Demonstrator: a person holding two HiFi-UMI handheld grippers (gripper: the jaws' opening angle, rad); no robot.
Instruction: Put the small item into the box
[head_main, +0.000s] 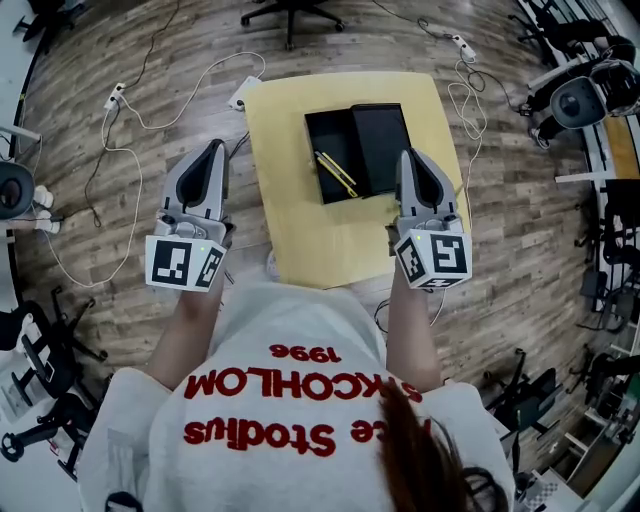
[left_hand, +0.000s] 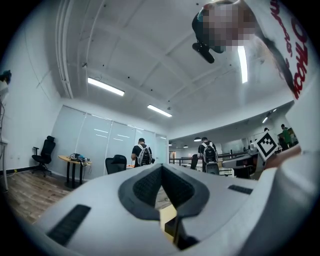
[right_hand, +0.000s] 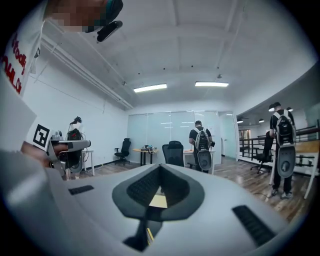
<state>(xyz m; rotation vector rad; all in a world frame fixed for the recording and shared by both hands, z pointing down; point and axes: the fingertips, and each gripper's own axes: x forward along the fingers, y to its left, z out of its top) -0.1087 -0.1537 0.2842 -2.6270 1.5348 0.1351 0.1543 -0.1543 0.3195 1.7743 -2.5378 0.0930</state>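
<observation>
Toward the far edge of the yellow table (head_main: 300, 240), a yellow stick-like item (head_main: 337, 172) lies in the black box (head_main: 328, 135). The left gripper (head_main: 212, 150) and right gripper (head_main: 408, 158) both have their jaws together, empty. The right could knock the lid (head_main: 380, 140) if lowered carelessly.

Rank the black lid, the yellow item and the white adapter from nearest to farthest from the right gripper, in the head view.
1. The black lid, just beside the right gripper.
2. The yellow item, in the box, further left.
3. The white adapter, by the table's far-left corner.
</observation>
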